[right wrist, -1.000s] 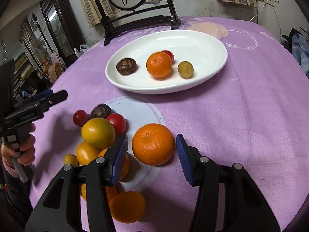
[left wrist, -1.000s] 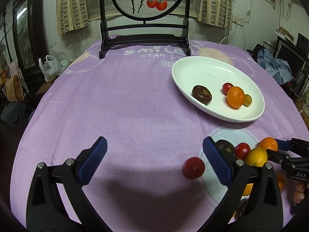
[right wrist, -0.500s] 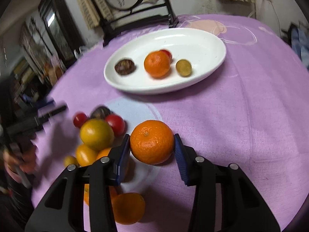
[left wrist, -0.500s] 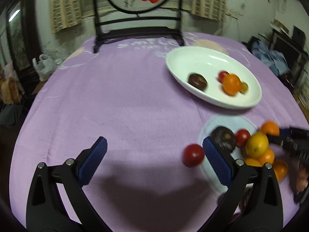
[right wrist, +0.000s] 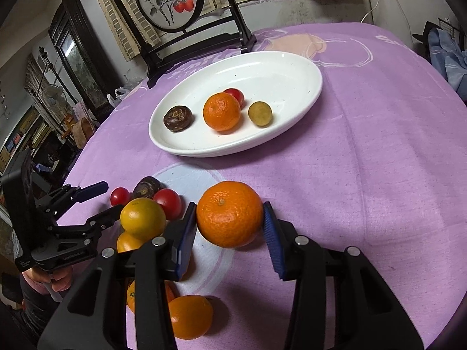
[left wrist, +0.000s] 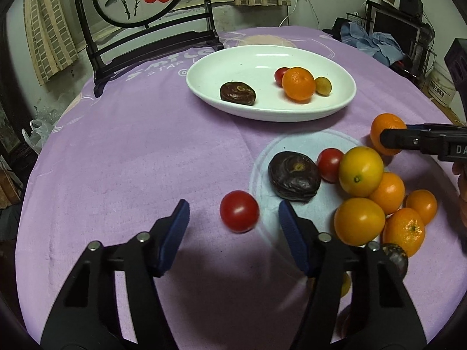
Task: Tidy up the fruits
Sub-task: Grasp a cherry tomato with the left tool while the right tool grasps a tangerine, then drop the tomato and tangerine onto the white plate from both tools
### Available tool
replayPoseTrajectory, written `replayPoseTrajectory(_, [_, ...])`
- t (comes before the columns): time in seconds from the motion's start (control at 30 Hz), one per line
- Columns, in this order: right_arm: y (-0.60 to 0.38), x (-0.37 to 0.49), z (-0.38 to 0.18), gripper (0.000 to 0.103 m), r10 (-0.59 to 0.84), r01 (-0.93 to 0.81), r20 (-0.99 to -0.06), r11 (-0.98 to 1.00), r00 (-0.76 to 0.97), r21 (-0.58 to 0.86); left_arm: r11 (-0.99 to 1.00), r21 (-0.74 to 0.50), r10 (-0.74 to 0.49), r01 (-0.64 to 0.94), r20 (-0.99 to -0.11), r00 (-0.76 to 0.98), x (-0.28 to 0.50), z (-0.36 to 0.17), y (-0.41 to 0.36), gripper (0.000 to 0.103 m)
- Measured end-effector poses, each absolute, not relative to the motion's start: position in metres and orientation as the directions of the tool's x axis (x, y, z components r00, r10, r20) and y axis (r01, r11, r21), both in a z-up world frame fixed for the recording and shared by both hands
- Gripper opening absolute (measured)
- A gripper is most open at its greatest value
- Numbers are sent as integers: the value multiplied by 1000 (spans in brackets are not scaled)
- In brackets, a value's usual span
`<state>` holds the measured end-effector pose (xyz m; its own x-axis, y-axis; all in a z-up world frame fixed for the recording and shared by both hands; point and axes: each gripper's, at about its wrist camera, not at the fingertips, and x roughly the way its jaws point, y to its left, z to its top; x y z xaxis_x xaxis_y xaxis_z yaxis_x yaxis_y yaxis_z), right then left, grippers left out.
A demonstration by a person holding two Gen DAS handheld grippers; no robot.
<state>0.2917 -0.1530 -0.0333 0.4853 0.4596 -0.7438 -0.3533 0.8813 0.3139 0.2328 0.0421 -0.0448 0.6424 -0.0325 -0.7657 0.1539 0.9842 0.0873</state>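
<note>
Fruit sits in two places on the round table under its purple cloth (left wrist: 122, 151). Some is in the white oval dish (right wrist: 292, 67) farther back: a bumpy orange mandarin (right wrist: 221, 111), a small red tomato (right wrist: 235, 95) tucked behind it, a little yellow-green round fruit (right wrist: 260, 113) and a dark brown wrinkled fruit (right wrist: 177, 118).

The rest is in a heap close by. The right gripper (right wrist: 229, 227) has its blue pads pressed on both sides of a big orange mandarin (right wrist: 229, 218), so it is clamped on it, with the fruit low over the cloth. Just beside it lie a yellow-orange round fruit (right wrist: 143, 218) and a shiny red tomato (right wrist: 167, 203).

The left gripper (left wrist: 233, 220) has its blue pads wide apart. A loose red cherry tomato (left wrist: 239, 211) lies on the cloth between them, touching neither pad. A dark purple wrinkled fruit (left wrist: 294, 180) rests just past the right pad.
</note>
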Motion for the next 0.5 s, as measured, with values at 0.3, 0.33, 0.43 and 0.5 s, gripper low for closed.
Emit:
replayPoseTrajectory(0.3, [-153, 289, -30, 45, 458, -356, -738, 882, 496, 308, 977, 114, -25, 178, -775, 632, 241, -54, 36, 41])
replayPoseTrajectory(0.33, [-153, 289, -30, 45, 458, -356, -737, 882, 497, 308, 976, 113, -32, 187, -774, 633, 241, -54, 35, 34])
replayPoseTrajectory(0.43, [-154, 289, -29, 45, 457, -355, -736, 883, 500, 307, 970, 142, -19, 197, -765, 644, 238, -55, 30, 29])
replayPoseTrajectory(0.5, [-155, 289, -29, 45, 457, -355, -734, 883, 502, 308, 971, 143, -16, 193, -764, 645, 237, -55, 31, 28])
